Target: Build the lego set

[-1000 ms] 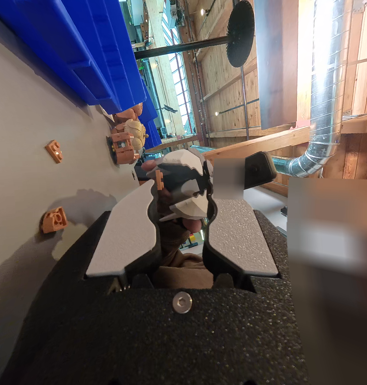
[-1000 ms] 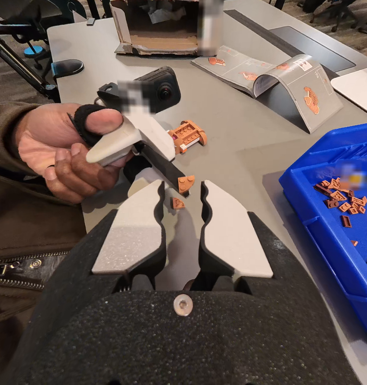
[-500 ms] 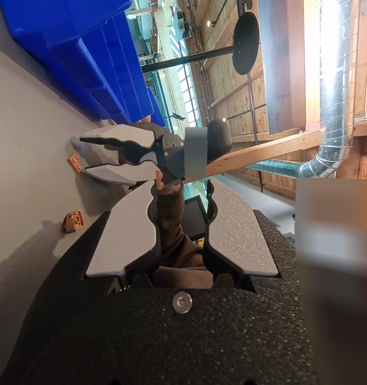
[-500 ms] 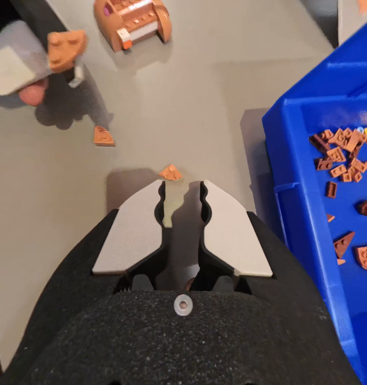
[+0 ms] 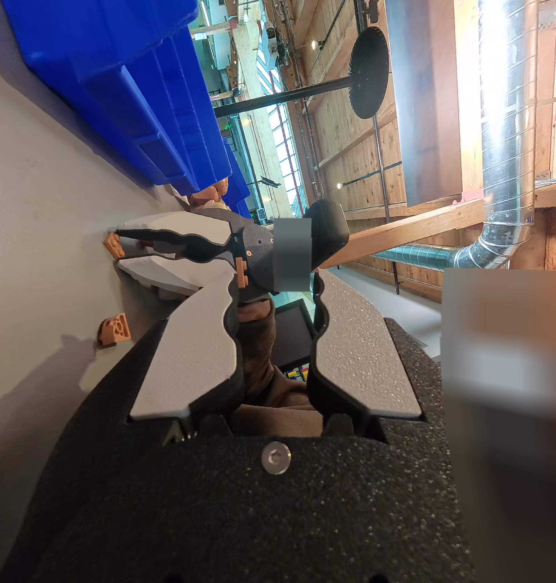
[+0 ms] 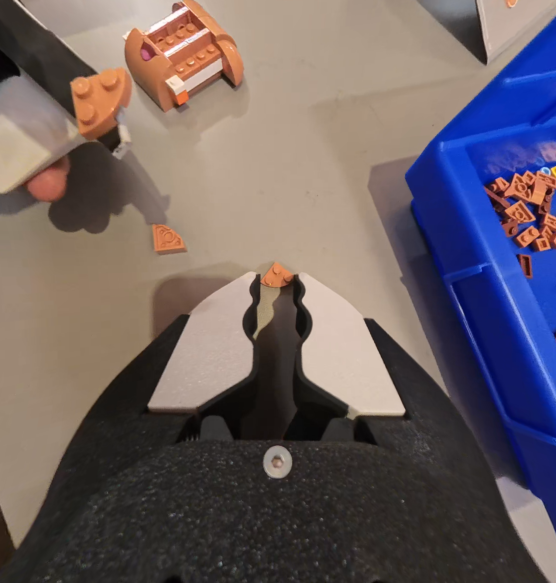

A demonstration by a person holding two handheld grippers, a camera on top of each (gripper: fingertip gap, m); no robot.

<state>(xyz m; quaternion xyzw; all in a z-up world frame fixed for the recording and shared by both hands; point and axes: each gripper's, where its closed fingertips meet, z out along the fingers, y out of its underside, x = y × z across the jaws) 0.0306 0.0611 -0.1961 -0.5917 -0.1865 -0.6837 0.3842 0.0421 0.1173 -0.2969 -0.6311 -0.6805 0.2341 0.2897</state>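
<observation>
- The right tongs stand over the grey table, tips closed around a small orange wedge plate.
- The left tongs are spread apart, yet another orange plate sticks to one finger.
- A half-built model sits beyond; a blue bin stands right.

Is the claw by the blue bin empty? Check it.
No: the right claw has an orange quarter-round piece between its tips, on the grey table.

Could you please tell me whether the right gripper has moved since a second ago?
Yes. The right gripper has come down toward the grey table, closing around a small quarter-round plate lying there.
</observation>
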